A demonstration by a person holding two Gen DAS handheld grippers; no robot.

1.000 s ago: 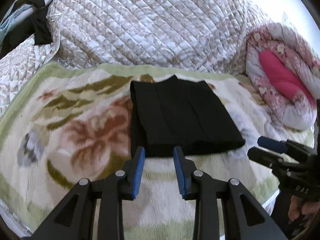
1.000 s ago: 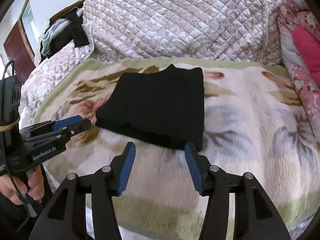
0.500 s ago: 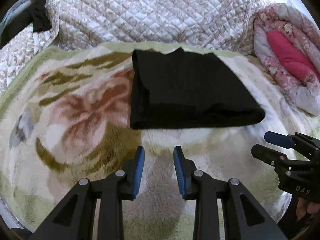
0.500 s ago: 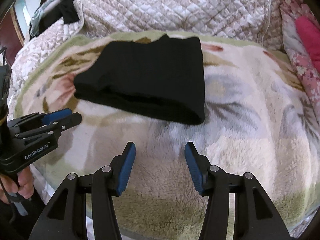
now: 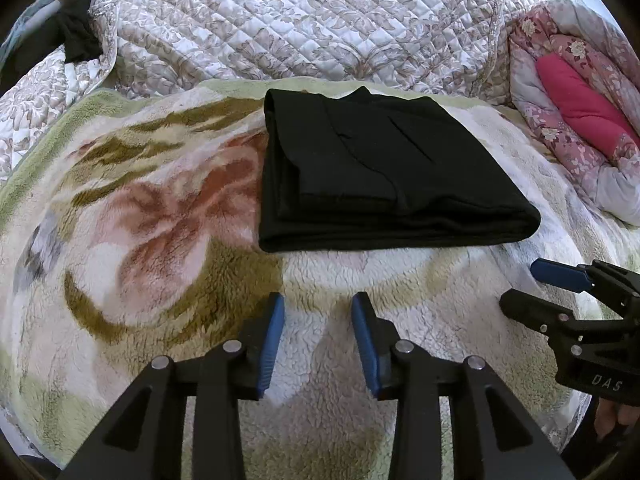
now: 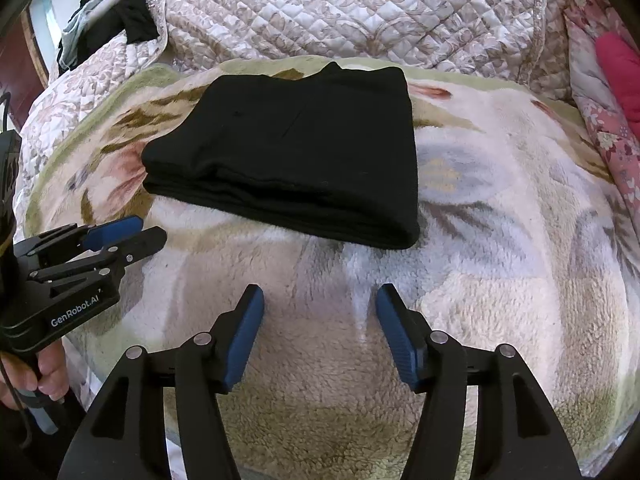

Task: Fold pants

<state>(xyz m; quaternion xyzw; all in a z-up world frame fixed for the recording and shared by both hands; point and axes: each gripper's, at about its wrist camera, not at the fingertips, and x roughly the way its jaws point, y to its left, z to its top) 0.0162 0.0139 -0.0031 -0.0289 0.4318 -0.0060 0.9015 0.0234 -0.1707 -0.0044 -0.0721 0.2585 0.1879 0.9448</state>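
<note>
Black pants (image 5: 384,176) lie folded into a thick rectangle on a fleecy floral blanket (image 5: 152,216); the right wrist view shows the same pants (image 6: 292,152) from the other side. My left gripper (image 5: 318,304) hovers over the blanket just short of the fold's near edge, its jaws opening with nothing between them. My right gripper (image 6: 320,294) sits likewise in front of the pile, jaws opening and empty. Each gripper shows in the other's view: the right gripper (image 5: 536,288) at the right edge, the left gripper (image 6: 136,230) at the left, held by a hand (image 6: 36,376).
A quilted cover (image 5: 304,20) is heaped behind the blanket. A pink flowered quilt roll (image 5: 576,112) lies at the right. Dark clothes (image 6: 124,12) hang at the back left. The blanket's near edge drops off below the grippers.
Both grippers have sunk toward the blanket and tipped, so the folded pants sit higher and larger in view. Both pairs of jaws stand slightly wider than before.
</note>
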